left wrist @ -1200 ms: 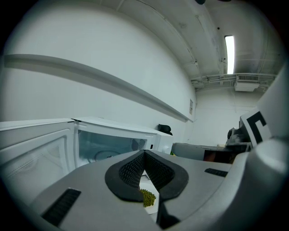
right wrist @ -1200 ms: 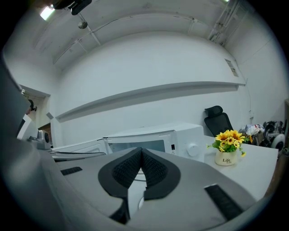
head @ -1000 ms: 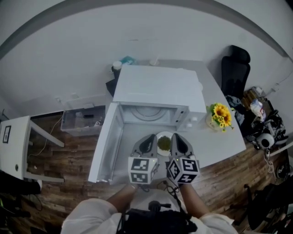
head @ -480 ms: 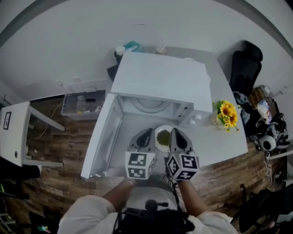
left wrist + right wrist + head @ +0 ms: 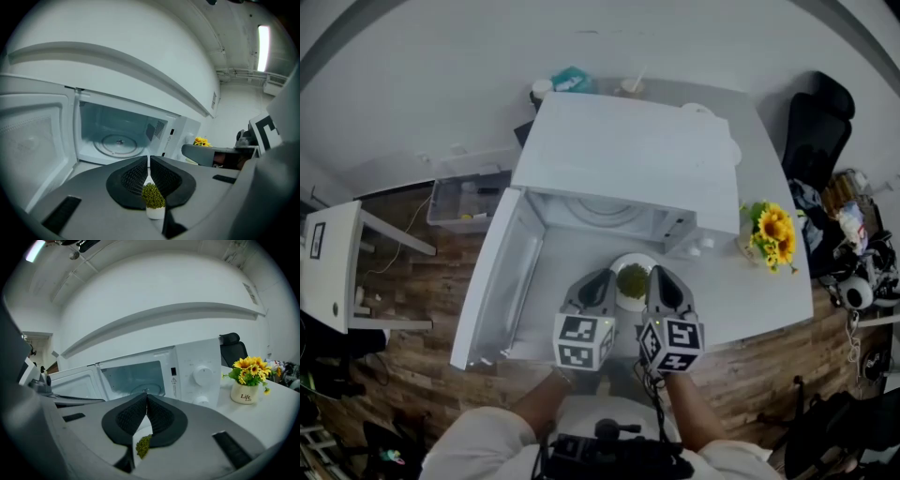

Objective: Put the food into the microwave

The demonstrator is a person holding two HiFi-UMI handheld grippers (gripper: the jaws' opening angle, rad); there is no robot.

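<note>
Food (image 5: 633, 278), a knobbly green heap, sat on a round, smooth white plate (image 5: 629, 302) just before the open mouth of the boxy white microwave (image 5: 628, 169), whose door (image 5: 502, 281) stood wide to the left. We had the left tool (image 5: 148, 161) and the right tool (image 5: 146, 399) each clenched on an opposite rim of that plate, ribbed black pads pinching it. Around lay a plain white tabletop (image 5: 741, 300), potted sunflowers (image 5: 771, 234) and a wood-plank floor (image 5: 422, 309).

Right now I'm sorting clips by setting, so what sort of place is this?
Probably an office or lab room, not a home kitchen: a microwave on a white table, a black office chair beside it, and cluttered gear on the wood floor.
</note>
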